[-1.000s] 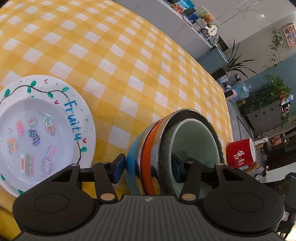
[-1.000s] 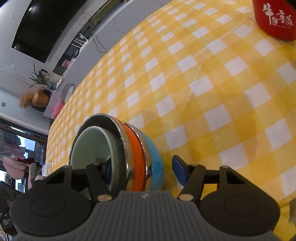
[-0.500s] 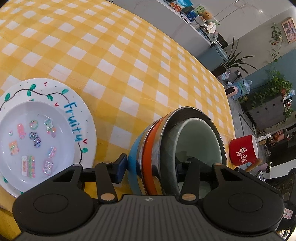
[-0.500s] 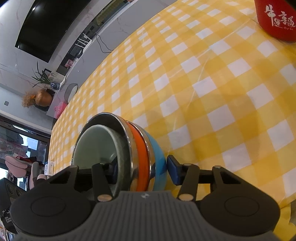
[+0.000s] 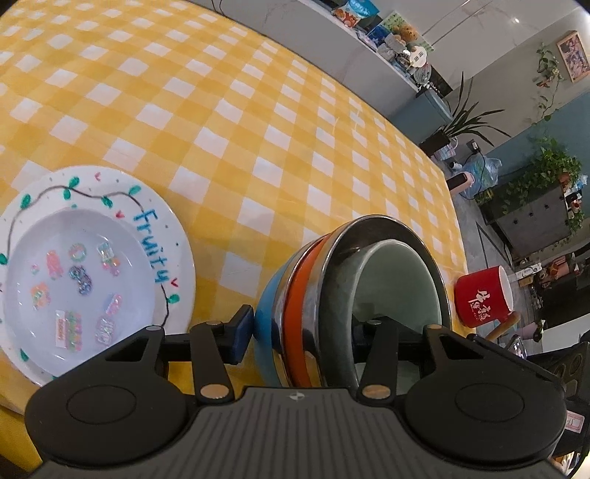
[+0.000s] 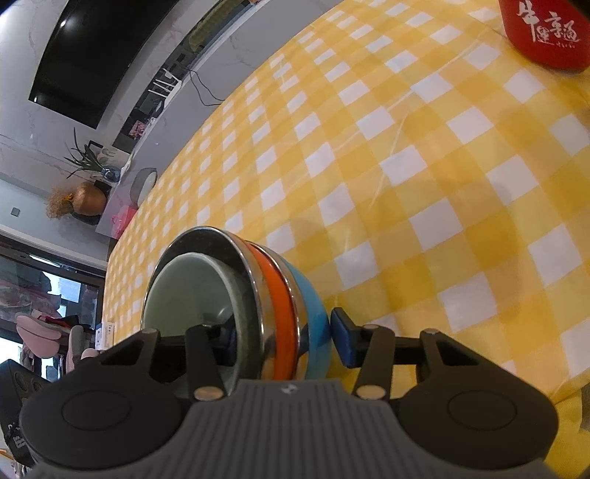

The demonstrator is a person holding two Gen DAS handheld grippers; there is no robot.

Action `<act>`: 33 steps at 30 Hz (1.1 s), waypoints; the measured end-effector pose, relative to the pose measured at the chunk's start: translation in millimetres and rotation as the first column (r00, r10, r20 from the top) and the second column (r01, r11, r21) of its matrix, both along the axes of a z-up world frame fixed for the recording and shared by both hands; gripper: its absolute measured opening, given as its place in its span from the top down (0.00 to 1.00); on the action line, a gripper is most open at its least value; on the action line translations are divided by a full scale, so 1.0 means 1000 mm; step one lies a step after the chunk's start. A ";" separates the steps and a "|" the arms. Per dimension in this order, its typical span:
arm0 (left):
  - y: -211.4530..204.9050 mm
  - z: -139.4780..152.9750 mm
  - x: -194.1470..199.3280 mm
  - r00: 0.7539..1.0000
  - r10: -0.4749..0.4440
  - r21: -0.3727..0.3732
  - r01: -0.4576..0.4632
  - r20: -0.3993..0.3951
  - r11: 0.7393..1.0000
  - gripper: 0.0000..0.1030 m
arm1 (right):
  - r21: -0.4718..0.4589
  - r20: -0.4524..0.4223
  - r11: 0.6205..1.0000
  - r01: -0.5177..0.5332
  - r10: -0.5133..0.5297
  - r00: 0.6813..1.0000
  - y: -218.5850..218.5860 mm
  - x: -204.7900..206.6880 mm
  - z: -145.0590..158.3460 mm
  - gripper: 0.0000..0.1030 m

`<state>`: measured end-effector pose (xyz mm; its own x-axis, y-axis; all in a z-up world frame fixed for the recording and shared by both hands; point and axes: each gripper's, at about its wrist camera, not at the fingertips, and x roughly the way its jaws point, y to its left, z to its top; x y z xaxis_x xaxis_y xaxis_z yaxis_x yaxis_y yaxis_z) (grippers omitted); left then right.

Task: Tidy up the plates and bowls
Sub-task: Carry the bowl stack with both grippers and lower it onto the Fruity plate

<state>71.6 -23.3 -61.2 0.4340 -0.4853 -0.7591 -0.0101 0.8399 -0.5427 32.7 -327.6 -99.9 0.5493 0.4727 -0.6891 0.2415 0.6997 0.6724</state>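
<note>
A nested stack of bowls (image 5: 313, 294) stands on the yellow checked table: blue outside, then orange, steel, and pale green inside. My left gripper (image 5: 300, 331) straddles the stack's wall, one pad against the blue outside, the other inside the green bowl. My right gripper (image 6: 284, 339) straddles the opposite side of the bowl stack (image 6: 258, 294) the same way. Both are clamped on the stack. A white "Fruity" plate (image 5: 88, 265) with stickers lies flat to the left of the bowls.
A red mug (image 5: 483, 298) with white characters stands at the table's edge to the right of the bowls; it also shows in the right wrist view (image 6: 545, 33). The near table edge runs just under both grippers.
Both grippers have closed in on the bowl stack: the outer pads that stood apart from the blue bowl now touch it. The view has shifted slightly.
</note>
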 end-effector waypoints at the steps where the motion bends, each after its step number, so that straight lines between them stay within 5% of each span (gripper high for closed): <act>1: 0.002 0.002 -0.001 1.000 0.001 0.002 -0.001 0.005 1.000 0.48 | 0.003 0.005 1.000 -0.003 0.003 1.000 0.001 -0.001 0.002 0.54; 22: 0.085 0.053 -0.025 0.988 0.140 0.039 -0.143 0.059 0.989 0.49 | 0.039 0.078 0.989 -0.146 0.143 0.987 0.079 0.007 0.044 0.54; 33: 0.138 0.044 -0.021 0.973 0.230 0.020 -0.231 0.030 0.973 0.49 | 0.017 0.064 0.972 -0.236 0.234 0.970 0.147 0.027 0.052 0.55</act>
<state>50.2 115.0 -17.7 0.5524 -0.3521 -0.7555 -0.1906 0.8290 -0.5257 59.4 -180.2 -48.0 0.4615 0.6095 -0.6446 0.0305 0.7153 0.6982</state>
